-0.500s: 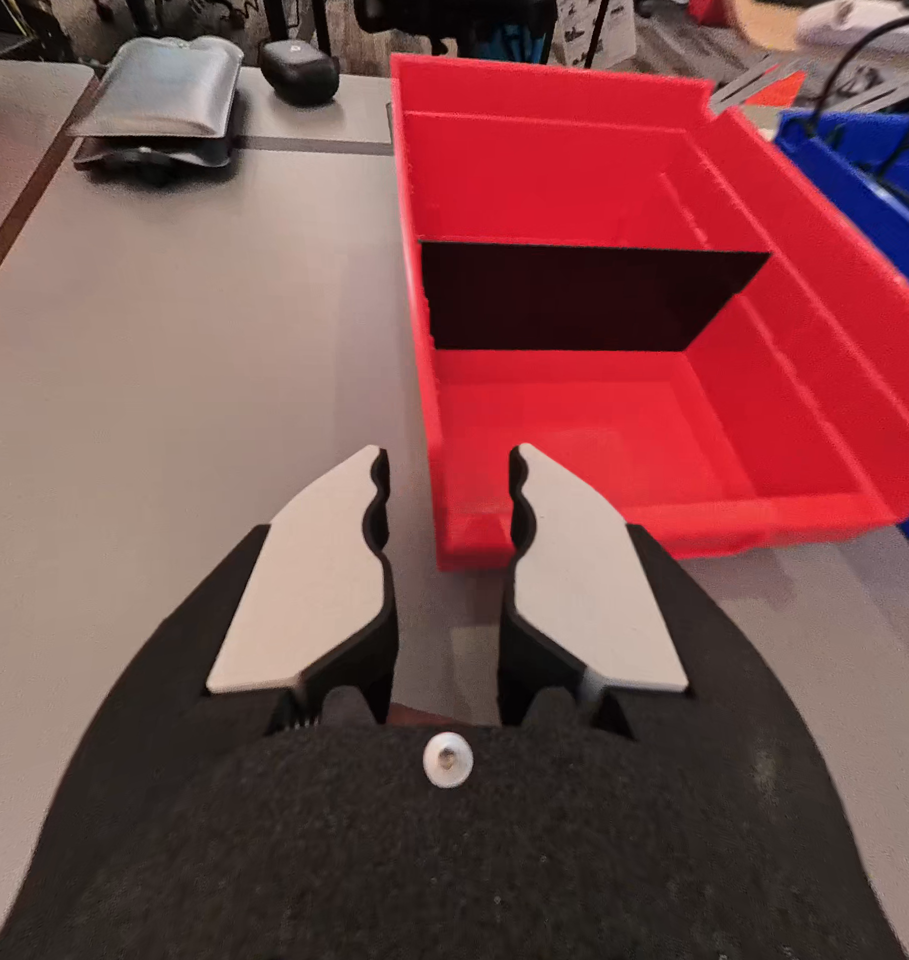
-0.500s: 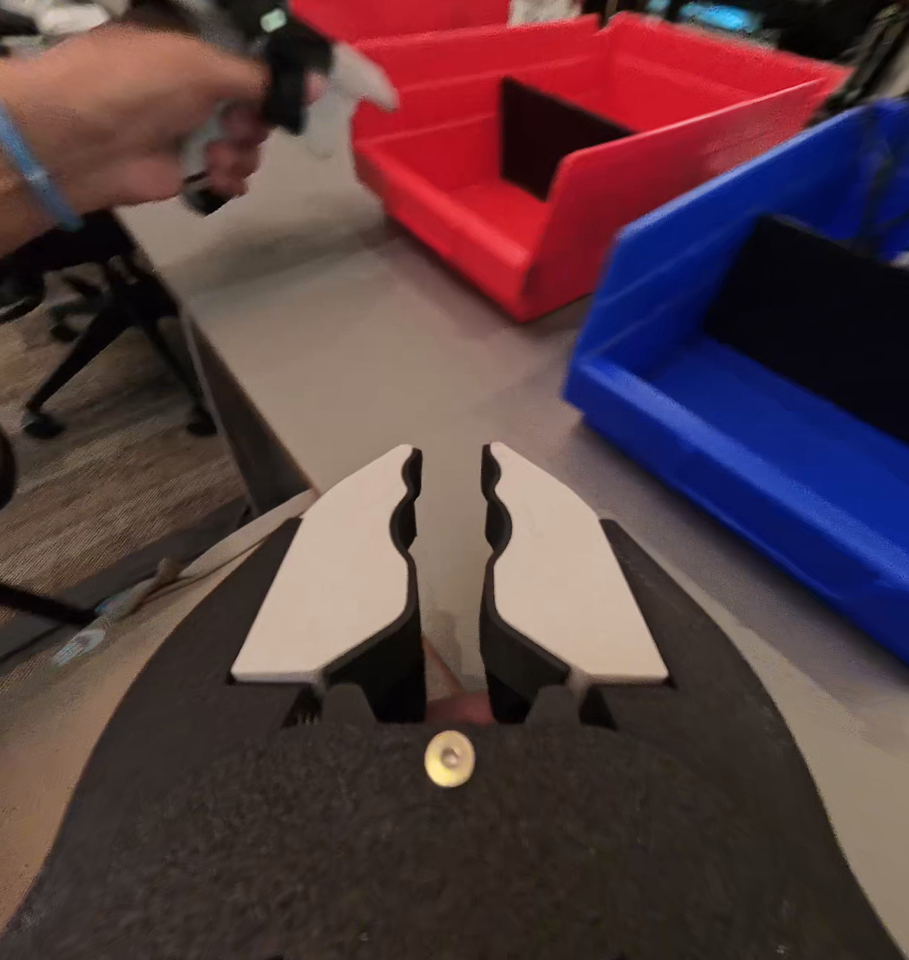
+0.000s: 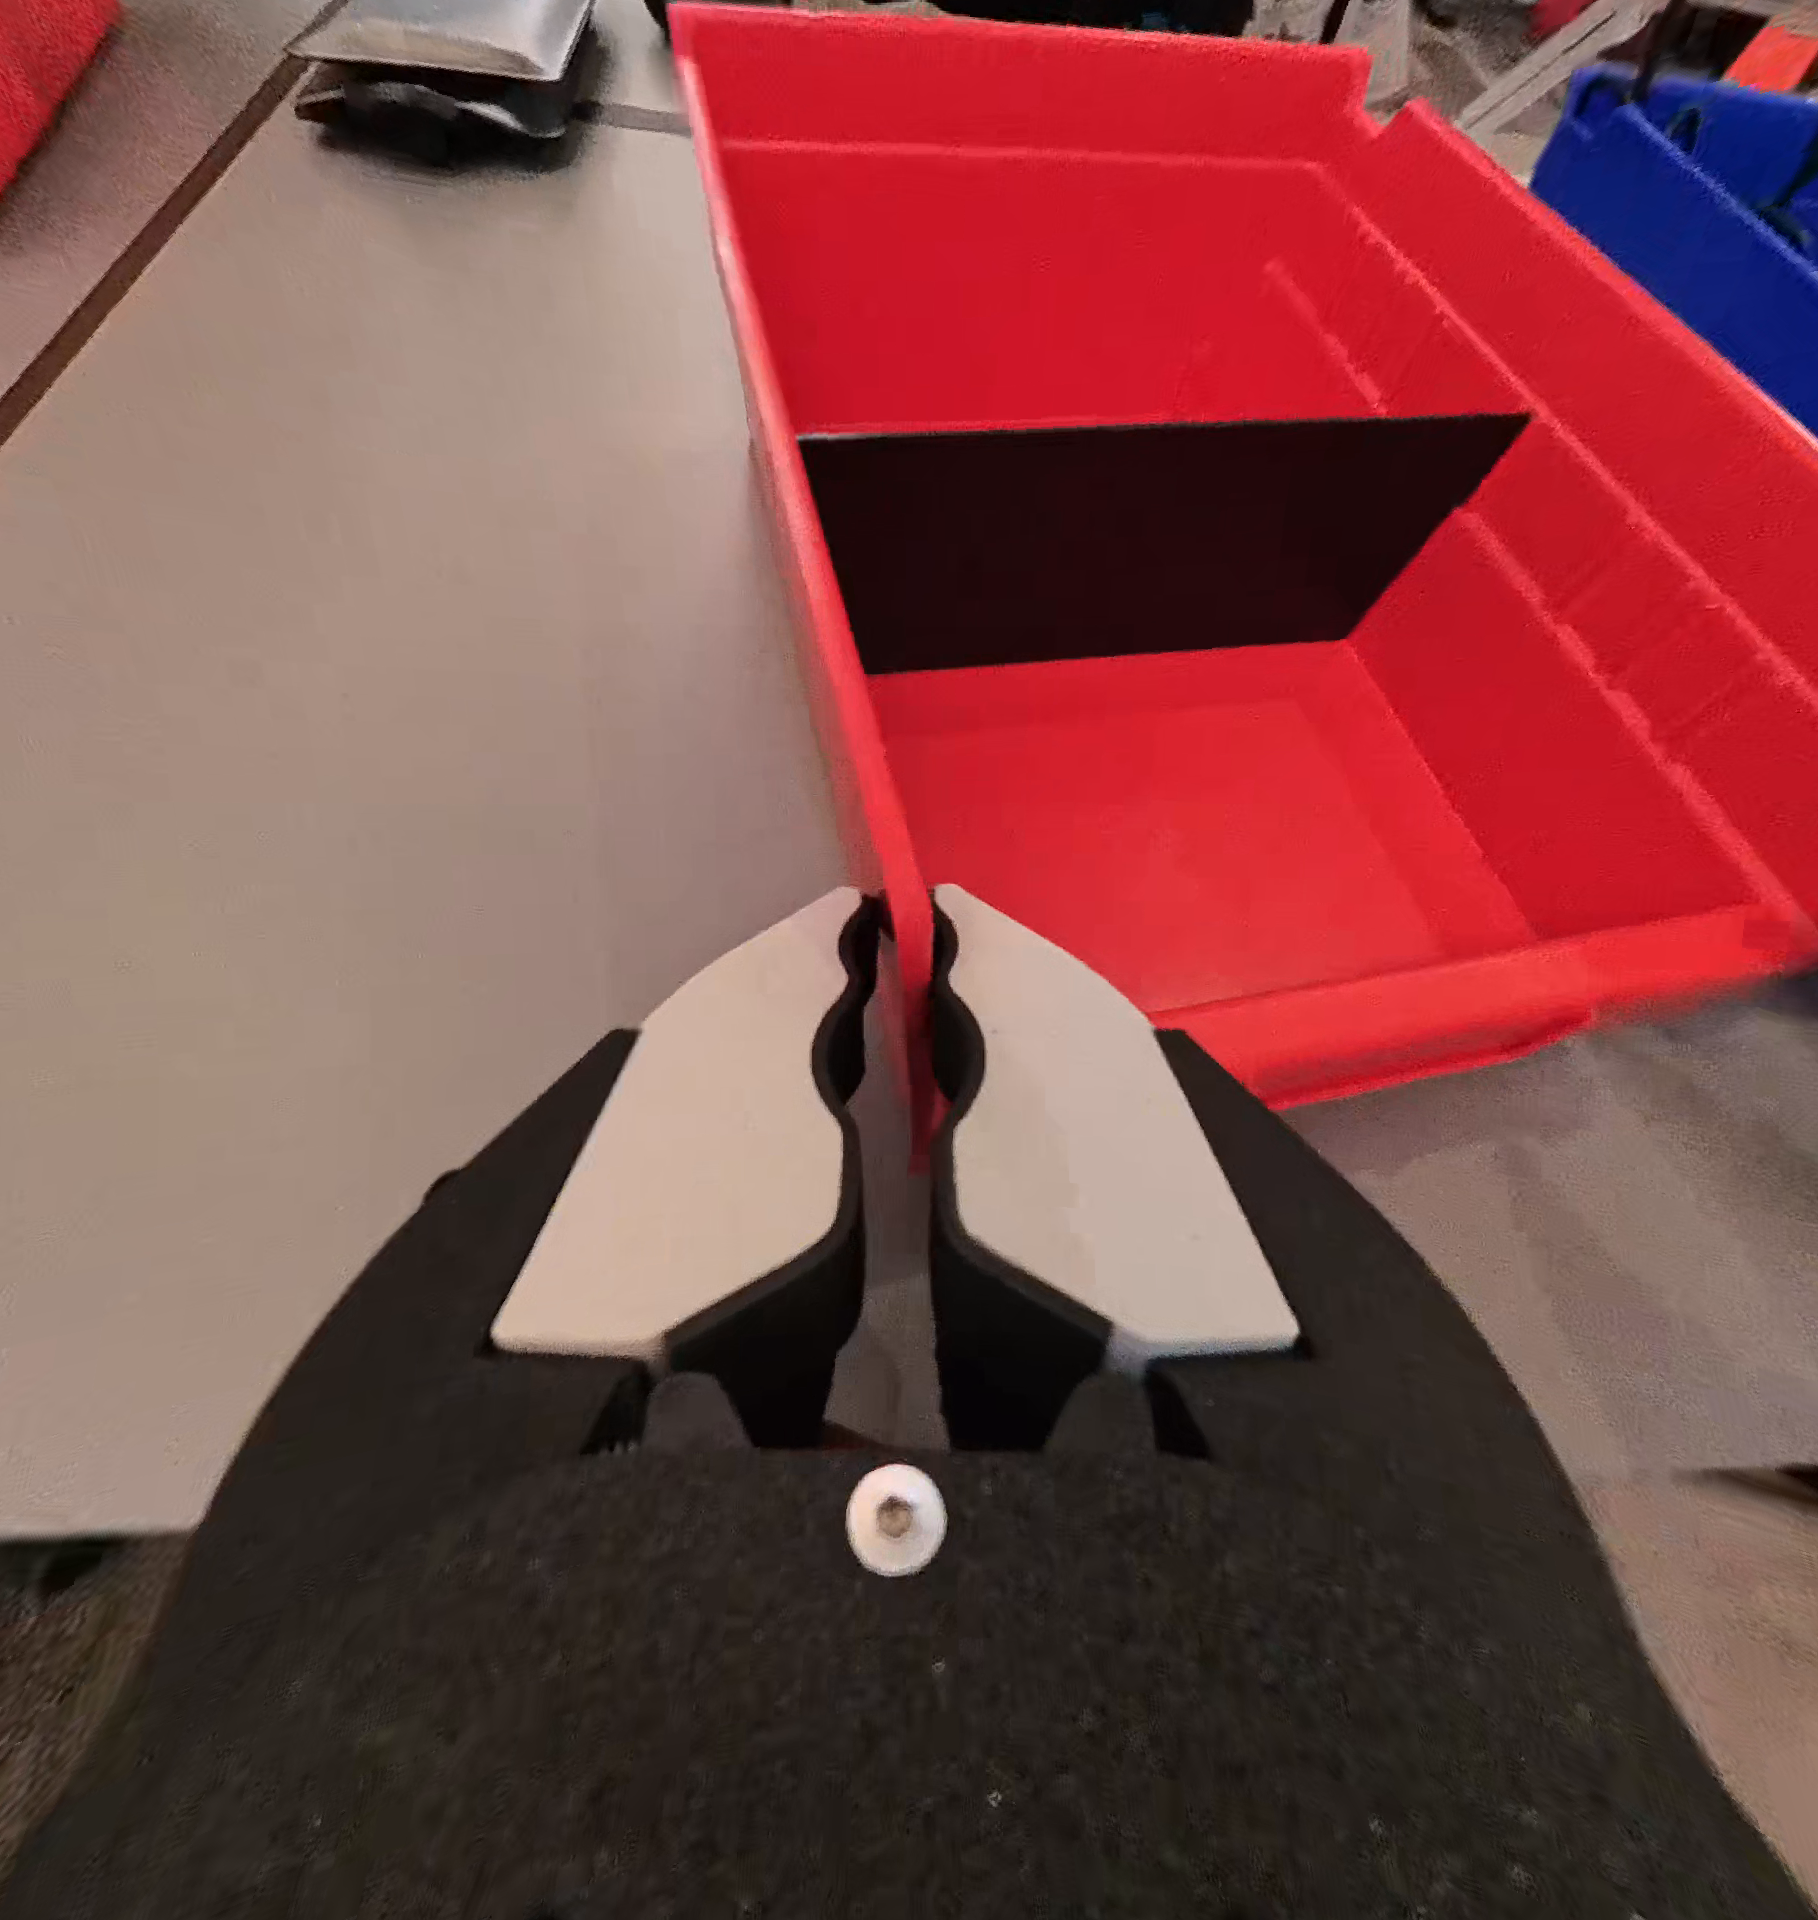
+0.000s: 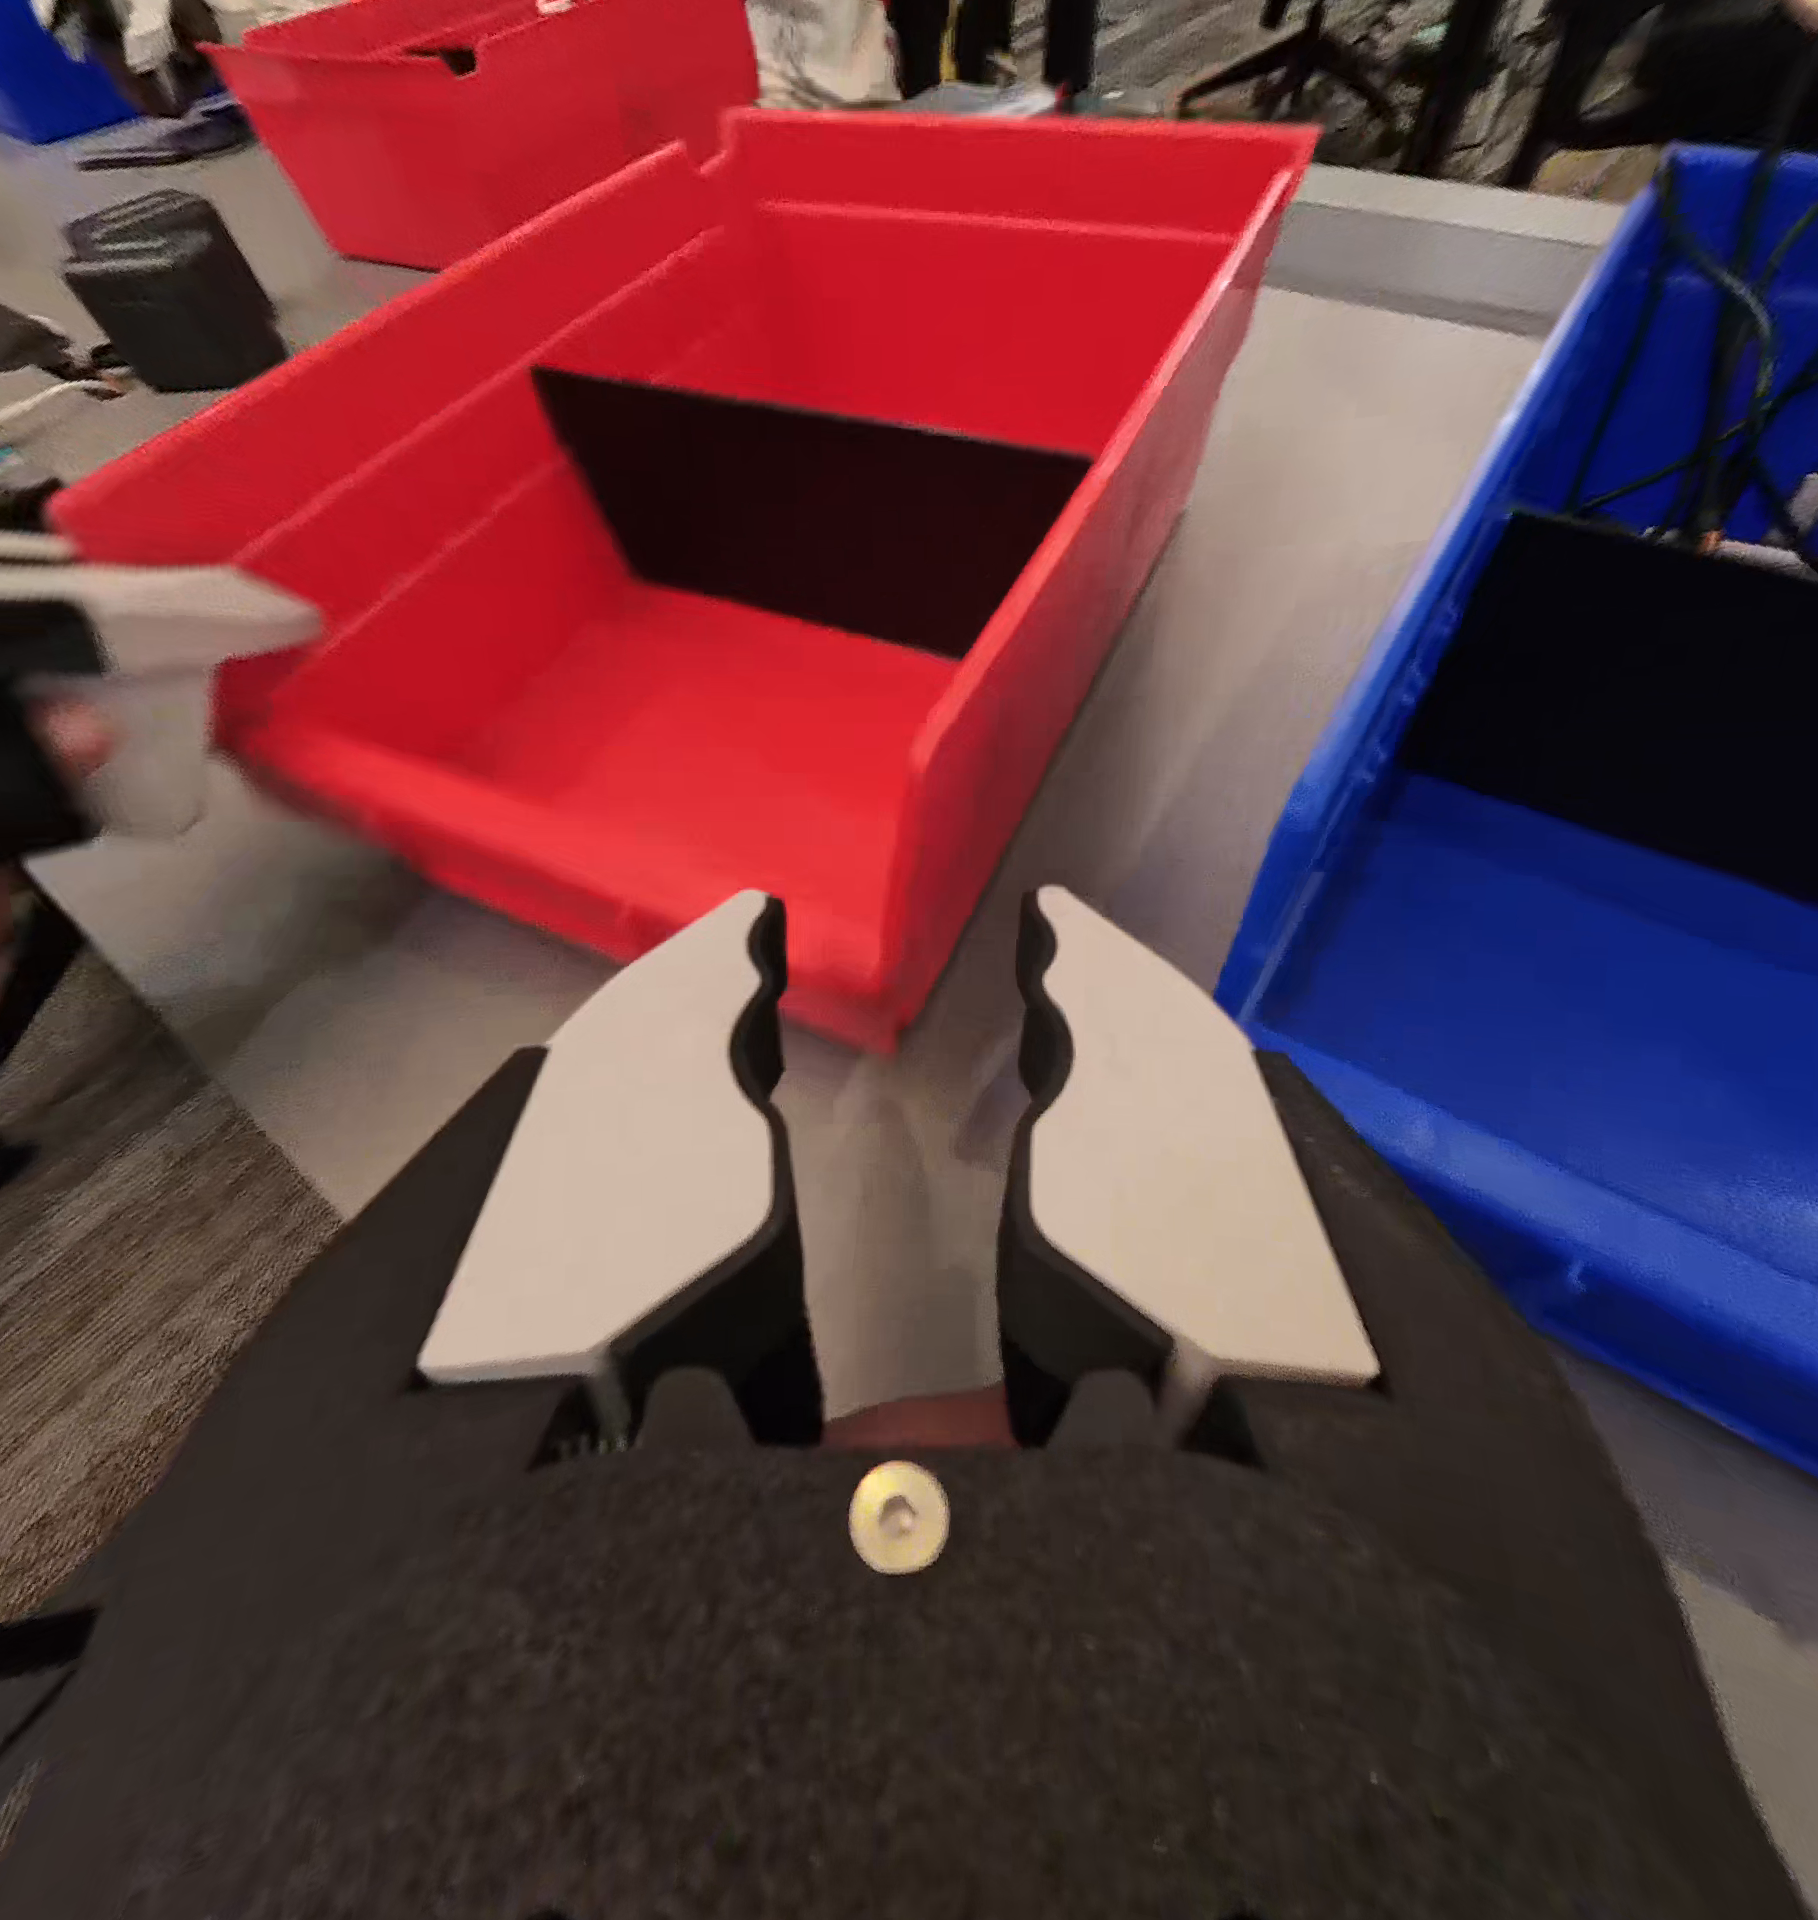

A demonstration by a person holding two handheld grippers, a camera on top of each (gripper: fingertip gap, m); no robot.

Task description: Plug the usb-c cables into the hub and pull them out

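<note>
A red bin (image 3: 1196,831) with a black divider (image 3: 1144,540) stands on the grey table. My left gripper (image 3: 900,925) is shut on the bin's left wall at its near corner. It shows blurred at the left of the right wrist view (image 4: 157,644). My right gripper (image 4: 903,914) is open and empty, just above the table before the red bin's (image 4: 676,748) near right corner. A blue bin (image 4: 1559,1039) to the right holds dark cables (image 4: 1757,343) behind its black divider (image 4: 1663,707). I see no hub.
A silver pouch on dark items (image 3: 448,62) lies at the table's far left. A second red bin (image 4: 469,135) and a black block (image 4: 172,291) stand behind. The table's edge (image 4: 188,997) drops to carpet at my left. The blue bin (image 3: 1715,239) also shows beyond the red one. Tip to tip, the grippers are about 20 cm apart.
My left gripper moved forward and closed on the red bin's left wall. My right gripper opened wider and swung toward the red bin's near corner.
</note>
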